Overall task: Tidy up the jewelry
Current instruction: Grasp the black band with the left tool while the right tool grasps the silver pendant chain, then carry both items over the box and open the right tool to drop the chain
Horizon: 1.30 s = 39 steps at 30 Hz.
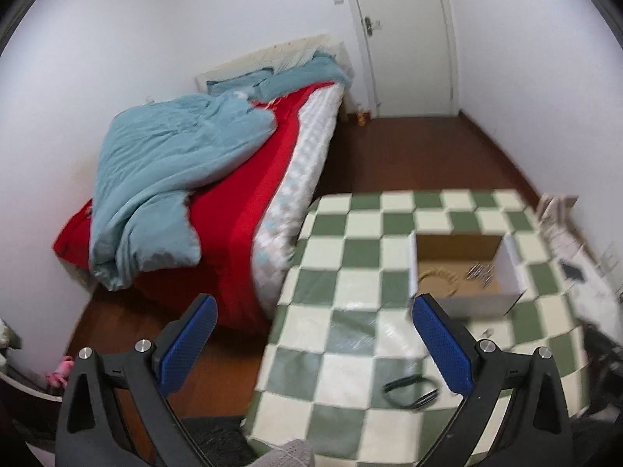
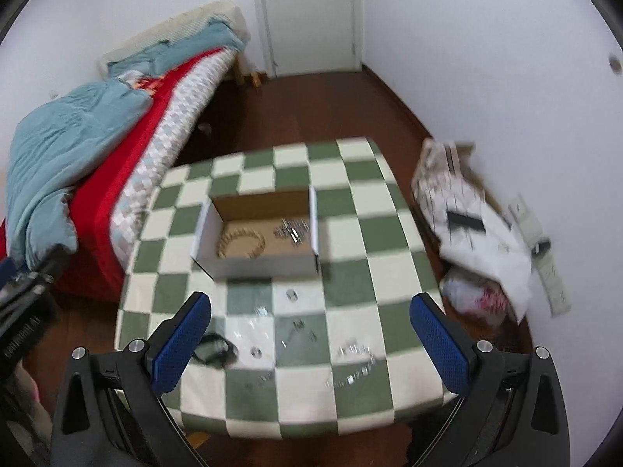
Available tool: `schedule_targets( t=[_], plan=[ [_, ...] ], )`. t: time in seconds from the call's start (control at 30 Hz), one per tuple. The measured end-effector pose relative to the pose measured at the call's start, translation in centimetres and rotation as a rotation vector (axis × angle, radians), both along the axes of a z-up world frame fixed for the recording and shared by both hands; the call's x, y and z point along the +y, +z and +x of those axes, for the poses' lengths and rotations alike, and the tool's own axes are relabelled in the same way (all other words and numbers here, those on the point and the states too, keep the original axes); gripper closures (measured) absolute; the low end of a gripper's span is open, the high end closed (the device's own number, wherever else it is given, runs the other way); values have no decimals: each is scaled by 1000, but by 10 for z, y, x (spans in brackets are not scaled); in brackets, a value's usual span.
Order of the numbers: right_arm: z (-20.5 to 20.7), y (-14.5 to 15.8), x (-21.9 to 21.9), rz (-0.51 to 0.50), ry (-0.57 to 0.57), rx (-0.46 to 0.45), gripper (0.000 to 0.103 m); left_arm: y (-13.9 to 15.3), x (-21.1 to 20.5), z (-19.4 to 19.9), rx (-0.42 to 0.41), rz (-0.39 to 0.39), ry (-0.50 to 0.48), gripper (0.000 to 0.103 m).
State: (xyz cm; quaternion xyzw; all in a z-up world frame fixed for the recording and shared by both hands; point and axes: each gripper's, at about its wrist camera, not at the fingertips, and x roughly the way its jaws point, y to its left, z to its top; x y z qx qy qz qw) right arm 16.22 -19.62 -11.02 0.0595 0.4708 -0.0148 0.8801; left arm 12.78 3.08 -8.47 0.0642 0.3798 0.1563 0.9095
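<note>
An open cardboard box (image 2: 268,264) (image 1: 483,305) stands on the green-and-white checkered table (image 2: 350,202) (image 1: 350,233). Inside it lie a gold chain bracelet (image 2: 240,242) (image 1: 438,278) and a silver chain (image 2: 292,230) (image 1: 481,272). In front of the box a black ring-shaped band (image 2: 214,348) (image 1: 410,387) and several small silver pieces (image 2: 354,352) are scattered on the cloth. My left gripper (image 1: 313,305) hangs open above the table's left edge. My right gripper (image 2: 310,303) is open over the near half of the table, holding nothing.
A bed (image 1: 218,163) with a red sheet and blue duvet stands left of the table. A white door (image 1: 405,39) is at the back. White cloth and clutter (image 2: 479,233) lie on the brown floor to the table's right.
</note>
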Motion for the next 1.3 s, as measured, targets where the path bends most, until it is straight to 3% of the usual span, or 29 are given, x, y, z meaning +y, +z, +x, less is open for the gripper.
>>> schedule_targets(
  t=[0.03,0.17,0.3,0.47,0.6,0.7,0.8,0.87,0.93,1.0,1.03,1.07,1.3],
  plan=[
    [-2,-12,-7,9,-16,28,2,-10,2,1,24,18,11,0],
    [-4,-65,-33,47,-79,141,28,-59,4,8,156,74,20,0],
    [-2,-116,-56,71,-139,234,28,-105,0,16,282,101,4,0],
    [2,-171,-73,76,-190,331,29,-146,-4,32,408,50,-22,1],
    [4,-196,-75,82,-205,374,32,-170,-9,44,492,-30,-48,2],
    [6,-206,-75,79,-207,387,32,-185,-14,52,540,-68,-81,19],
    [7,-213,-74,66,-206,396,39,-200,-19,57,590,-108,-107,50],
    [7,-213,-71,30,-194,391,41,-199,-20,55,572,-138,-119,67],
    [7,-212,-65,-11,-174,374,47,-199,-23,54,580,-151,-138,92],
    [6,-209,-61,-22,-152,350,63,-199,-25,52,574,-129,-139,92],
    [6,-207,-57,-34,-131,337,90,-198,-25,51,571,-124,-137,93],
    [7,-207,-55,-43,-121,337,98,-197,-25,49,566,-120,-129,93],
    [2,-194,-69,1,-147,290,98,-171,-24,36,481,-99,-112,96]
  ],
)
